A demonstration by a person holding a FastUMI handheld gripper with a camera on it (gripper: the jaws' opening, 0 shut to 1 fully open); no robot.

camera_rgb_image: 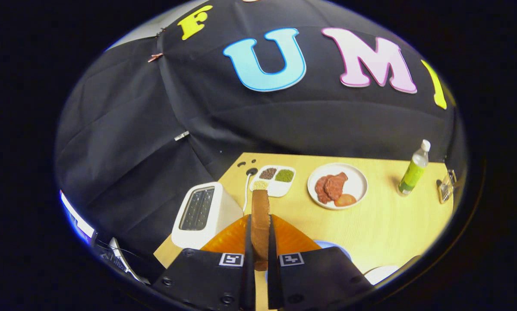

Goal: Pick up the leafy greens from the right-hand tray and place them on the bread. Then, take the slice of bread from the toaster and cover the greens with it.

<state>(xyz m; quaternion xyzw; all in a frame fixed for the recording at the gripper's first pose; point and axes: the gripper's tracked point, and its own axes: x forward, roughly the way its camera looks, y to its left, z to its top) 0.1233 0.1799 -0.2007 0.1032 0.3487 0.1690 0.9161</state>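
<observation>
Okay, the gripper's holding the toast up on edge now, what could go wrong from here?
The jaws pinch only the lower end of the bread slice, which stands tall between them, so it might pivot or slip as it is tilted flat. The toaster sits close beside the gripper; a swing that way could knock it. The orange tray below is largely hidden, so lining up the drop is uncertain.

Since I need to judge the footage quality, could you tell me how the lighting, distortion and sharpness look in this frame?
Gripper view: strong fisheye bending, so the table edges curve; lighting is even and soft, with little glare on the plate or toaster; the bread slice clamped between the gripper fingers looks slightly soft, while the bottle stays fairly sharp.
</observation>
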